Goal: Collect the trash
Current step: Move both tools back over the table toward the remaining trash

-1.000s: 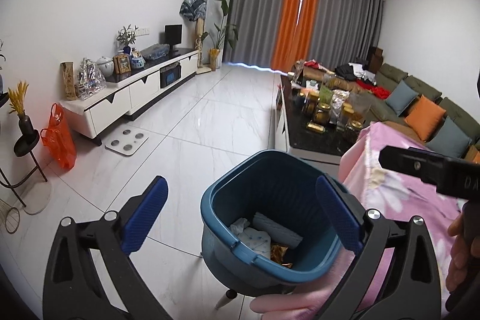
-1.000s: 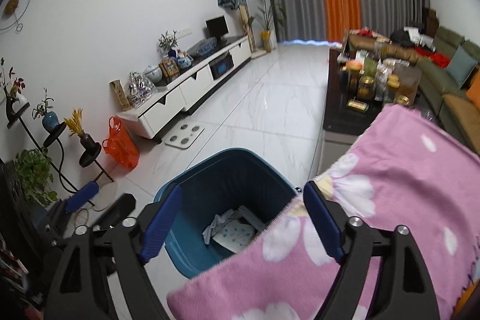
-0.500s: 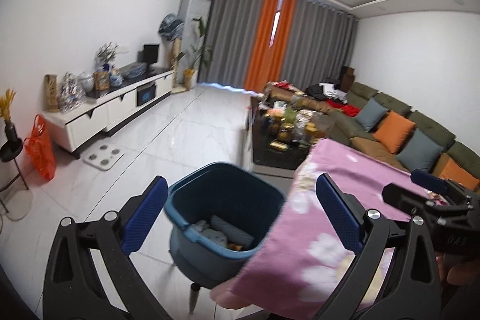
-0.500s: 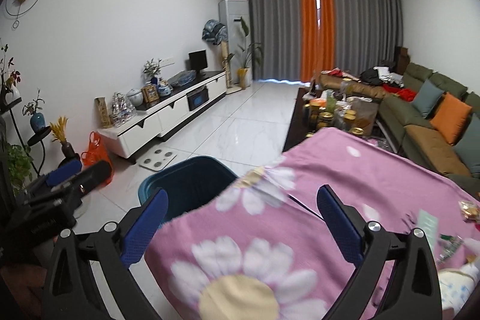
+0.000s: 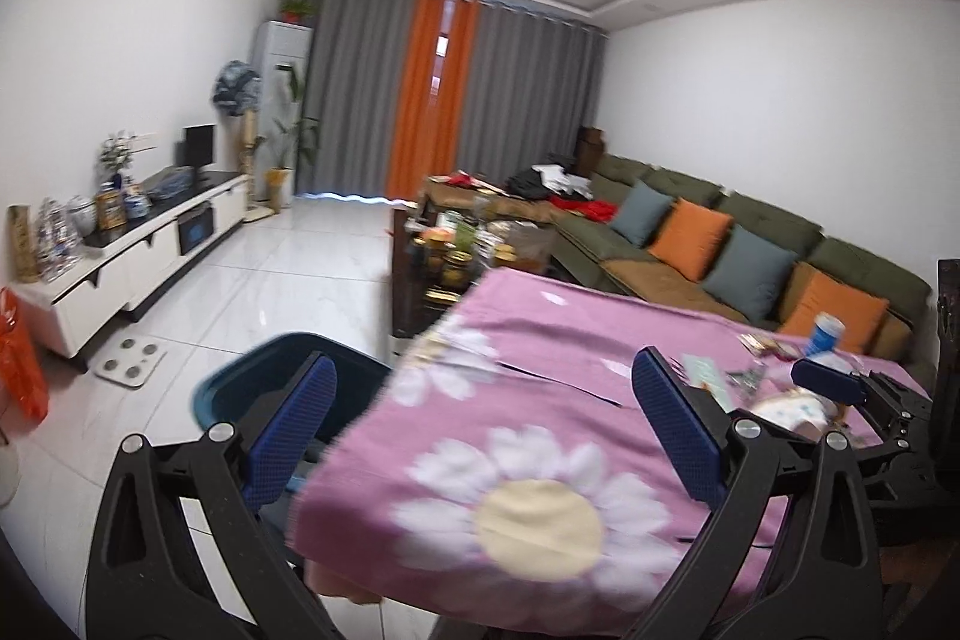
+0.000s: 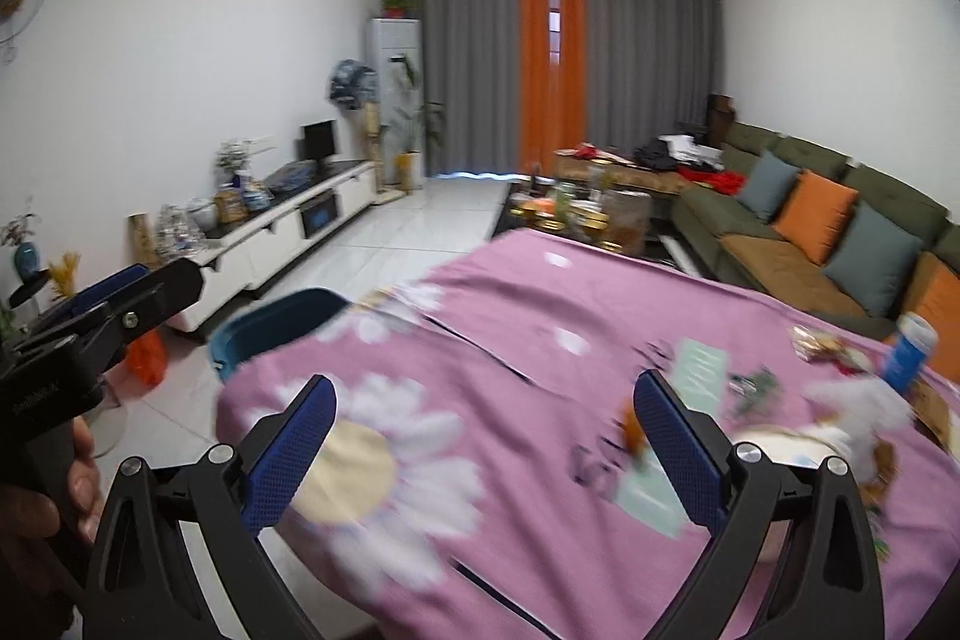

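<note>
**Both wrist views: tongs apart above the pink table, bin at its left edge**

Left wrist view: left tongs (image 5: 485,421) spread wide, blue pads (image 5: 677,427) holding nothing, poised over the near left corner of a table (image 5: 558,334) draped in a pink daisy-print cloth. Teal trash bin (image 5: 252,382) on the white tiled floor (image 5: 270,280), just beside the table's left edge, partly hidden behind the left pad and the cloth; contents not visible. Scattered trash (image 5: 756,376) at the far right of the cloth: wrappers, a pale green paper slip, something white and crumpled, all blurred. Blue-and-white cup (image 5: 827,331) upright near that pile. Right tongs (image 5: 840,382) visible at the right edge, close to the trash; spread not clear from here. Beyond: dark coffee table (image 5: 420,292) crowded with jars, green sofa (image 5: 750,232) with orange and grey cushions.

Right wrist view: right tongs (image 6: 485,421) also wide apart and empty, above the cloth-covered table (image 6: 540,304). Trash (image 6: 840,418) strewn to the right of the right pad, motion-blurred; green slip (image 6: 696,361) lying flat just past that pad. Cup (image 6: 909,352) at the far right, appearing tilted. Bin (image 6: 270,325) peeking out beyond the table's far left corner. Left tongs (image 6: 114,292) at the left edge, gripped by a hand (image 6: 54,490).
</note>
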